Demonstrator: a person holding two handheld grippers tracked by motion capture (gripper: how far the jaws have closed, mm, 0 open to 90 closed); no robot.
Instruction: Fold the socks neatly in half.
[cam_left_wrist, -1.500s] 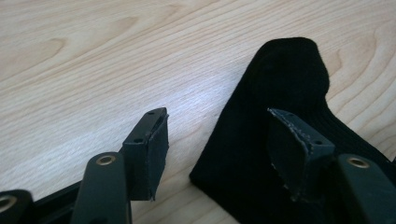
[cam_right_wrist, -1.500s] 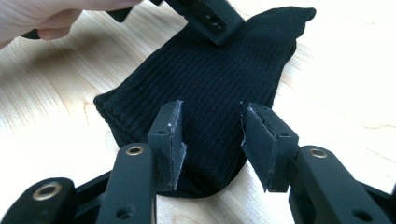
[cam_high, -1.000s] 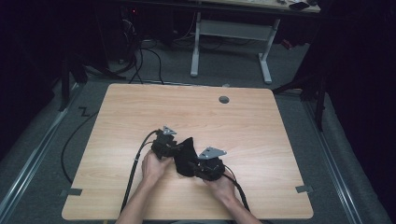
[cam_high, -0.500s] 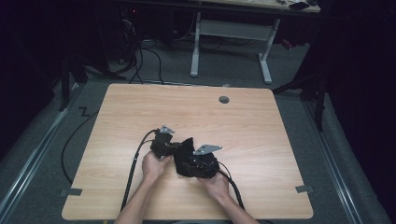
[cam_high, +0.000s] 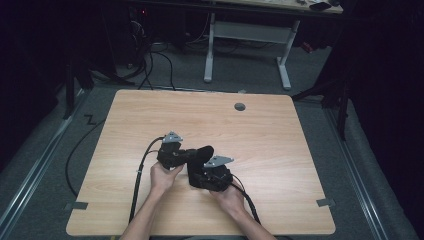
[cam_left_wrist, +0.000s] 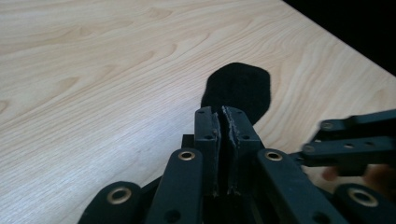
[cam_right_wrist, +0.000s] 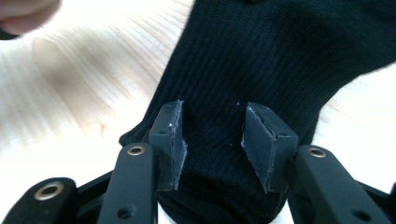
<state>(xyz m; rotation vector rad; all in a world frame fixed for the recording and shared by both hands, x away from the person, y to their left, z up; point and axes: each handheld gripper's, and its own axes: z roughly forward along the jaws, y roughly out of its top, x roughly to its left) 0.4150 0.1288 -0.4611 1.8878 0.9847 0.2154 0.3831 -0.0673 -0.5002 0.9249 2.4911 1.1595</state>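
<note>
A black ribbed sock (cam_high: 202, 154) lies near the middle of the wooden desk (cam_high: 280, 145), toward the person's side, between the two hands. The left tongs (cam_left_wrist: 221, 116) have just been closing and now stand pressed together; in the left gripper view a thin edge of the sock seems to sit between the pads, and the rest of the sock spreads out beyond the tips. The right tongs (cam_right_wrist: 212, 125) stand partly apart with the sock's knit fabric lying between and under the pads (cam_right_wrist: 172, 140), which do not press on it.
</note>
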